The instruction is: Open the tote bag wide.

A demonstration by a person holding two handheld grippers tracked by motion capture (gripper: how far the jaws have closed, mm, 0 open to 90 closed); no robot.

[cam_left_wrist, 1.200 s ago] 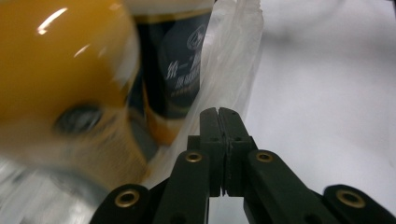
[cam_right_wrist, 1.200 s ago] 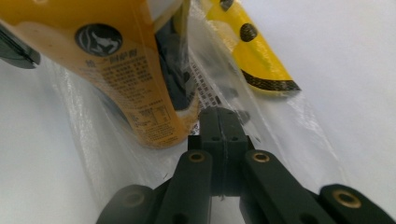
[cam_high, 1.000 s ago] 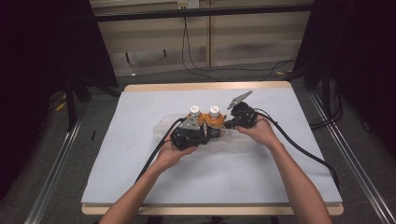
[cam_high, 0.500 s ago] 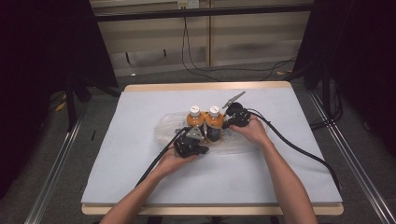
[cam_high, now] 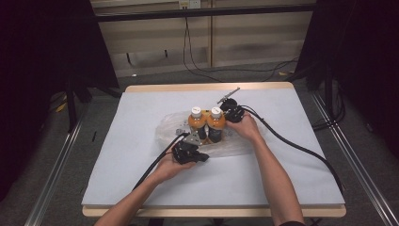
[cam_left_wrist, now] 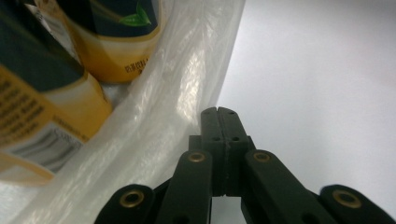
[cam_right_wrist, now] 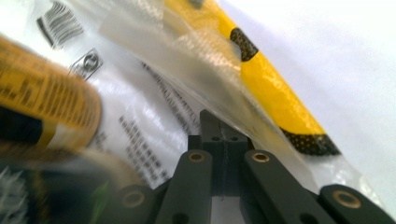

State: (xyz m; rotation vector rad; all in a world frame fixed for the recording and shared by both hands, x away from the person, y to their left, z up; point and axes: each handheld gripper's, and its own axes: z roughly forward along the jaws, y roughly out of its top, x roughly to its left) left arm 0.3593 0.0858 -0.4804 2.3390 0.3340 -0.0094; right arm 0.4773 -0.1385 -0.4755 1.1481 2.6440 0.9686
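1. The table (cam_high: 141, 141) is the biggest thing here, a pale white-ish top with a wooden edge, seen from the high view. The person's forearms come in from the bottom.

2. Near the middle of it lies a clear plastic bag (cam_high: 171, 125), crumpled and spread flat-ish on the surface. In the right gripper view the bag has printed text, a barcode and a yellow band with black marks along one edge.

3. Two orange bottles (cam_high: 207, 123) with white caps stand upright side by side, touching each other, inside or on the bag, can't really tell which from above. In the left gripper view their yellow and dark labels show through the plastic, so at least that side of the bag is wrapped up around them.

4. The right gripper (cam_right_wrist: 219, 122) sits just right of the bottles in the high view. Its jaws are pressed together, and a layer of the bag drapes over the tips. Looks like it's pinching the film, but honestly I can't tell for sure.

5. The left gripper (cam_left_wrist: 218, 114) is at the near edge of the bag, in front of the bottles. Jaws closed flush against each other, with nothing between them; the bag's edge is right beside the left jaw.
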